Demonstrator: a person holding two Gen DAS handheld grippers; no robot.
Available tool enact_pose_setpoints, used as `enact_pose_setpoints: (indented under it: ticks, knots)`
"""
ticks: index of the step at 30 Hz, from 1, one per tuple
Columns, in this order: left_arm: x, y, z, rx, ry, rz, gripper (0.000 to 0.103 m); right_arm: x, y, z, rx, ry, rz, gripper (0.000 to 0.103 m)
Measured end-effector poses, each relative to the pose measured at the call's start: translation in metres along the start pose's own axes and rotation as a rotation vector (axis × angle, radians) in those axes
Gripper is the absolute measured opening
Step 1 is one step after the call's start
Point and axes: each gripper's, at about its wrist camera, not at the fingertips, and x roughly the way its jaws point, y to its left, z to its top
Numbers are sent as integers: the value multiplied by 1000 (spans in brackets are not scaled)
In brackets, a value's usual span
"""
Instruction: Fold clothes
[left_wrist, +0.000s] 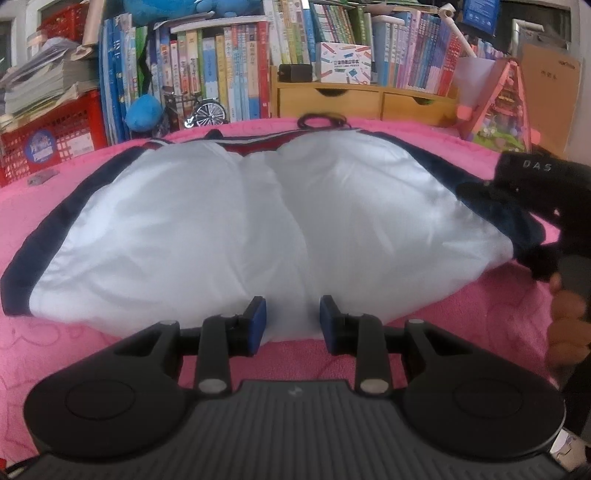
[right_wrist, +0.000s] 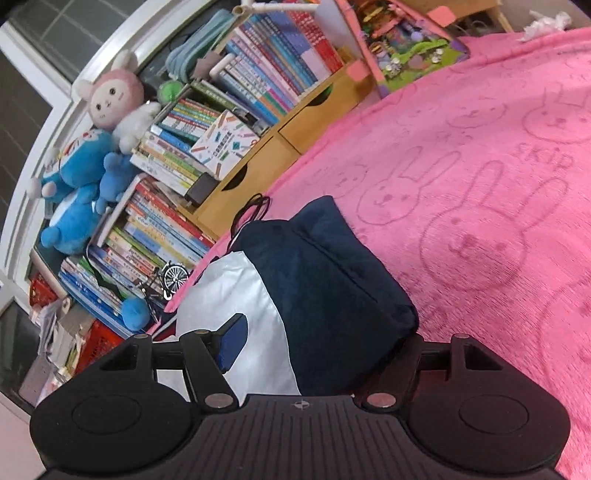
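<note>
A white jacket (left_wrist: 258, 229) with navy side panels and a red collar strip lies spread on the pink blanket (left_wrist: 74, 354). My left gripper (left_wrist: 292, 325) is open, its blue pads (left_wrist: 256, 325) at the jacket's near hem, holding nothing. My right gripper shows at the jacket's right edge in the left wrist view (left_wrist: 532, 206). In the right wrist view the jacket's navy sleeve part (right_wrist: 332, 288) lies bunched between the open jaws of my right gripper (right_wrist: 314, 350); the left blue pad (right_wrist: 232, 343) shows, the right one is hidden by cloth.
Shelves of books (left_wrist: 229, 74), a wooden drawer box (left_wrist: 362, 99), red crates (left_wrist: 51, 136), plush toys (right_wrist: 77, 192), a toy house (left_wrist: 498, 107) and a black cord (left_wrist: 321, 120) line the blanket's far edge. Pink blanket extends to the right (right_wrist: 480, 166).
</note>
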Motion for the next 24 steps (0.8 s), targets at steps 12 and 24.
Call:
enact_pose_setpoints:
  ticks: [12, 24]
  knots:
    - [-2, -7, -6, -3, -22, 38, 32, 0, 8, -8, -60, -33, -55, 42]
    - [-4, 35, -7, -166, -28, -145, 32, 14, 189, 10, -392, 72, 109, 13]
